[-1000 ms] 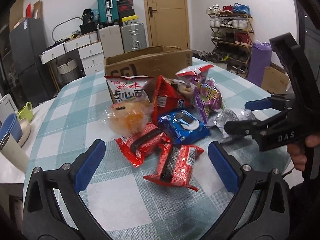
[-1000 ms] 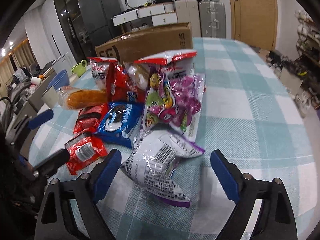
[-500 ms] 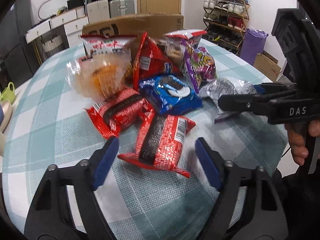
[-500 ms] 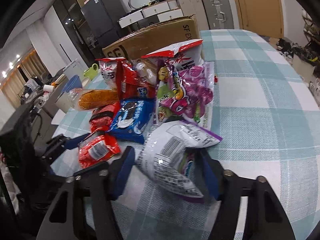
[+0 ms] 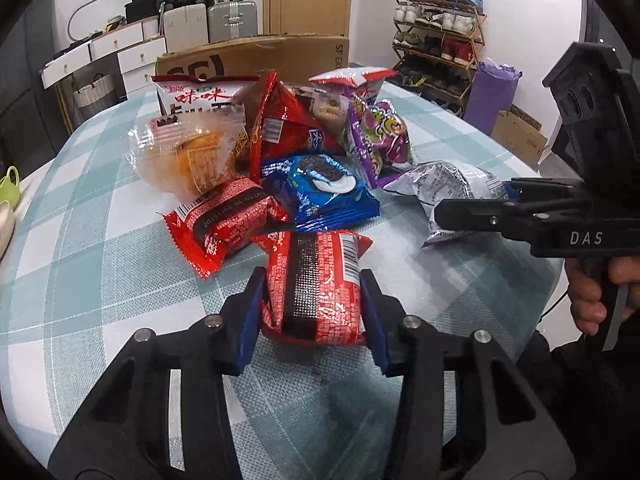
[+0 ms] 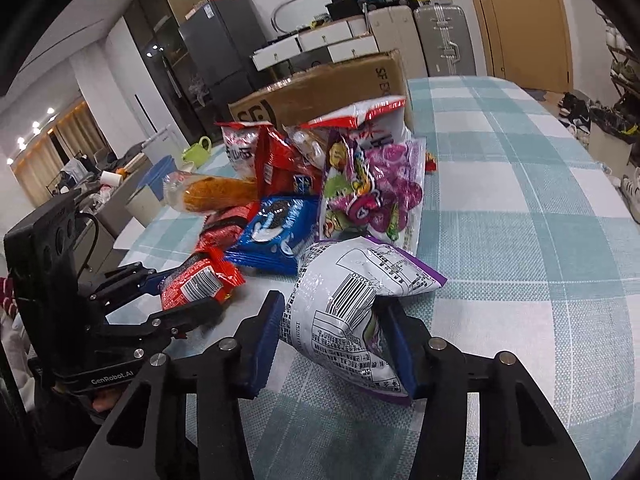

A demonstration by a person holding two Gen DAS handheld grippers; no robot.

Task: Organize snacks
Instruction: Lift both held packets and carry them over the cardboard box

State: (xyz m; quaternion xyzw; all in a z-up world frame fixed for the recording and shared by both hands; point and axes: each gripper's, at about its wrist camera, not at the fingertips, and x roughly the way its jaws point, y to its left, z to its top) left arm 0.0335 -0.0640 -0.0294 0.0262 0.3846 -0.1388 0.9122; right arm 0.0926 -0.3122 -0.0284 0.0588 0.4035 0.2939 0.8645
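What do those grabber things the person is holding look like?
Each tool is black plastic with two long fingers wearing blue pads and shiny silver bolts. The right tool, seen from the left one, has white letters "DAS" on its side and a thin black cable below. The left tool, seen from the right one, says "GenRobot.AI" and has a boxy black top with round holes. Bare fingers wrap the handle.
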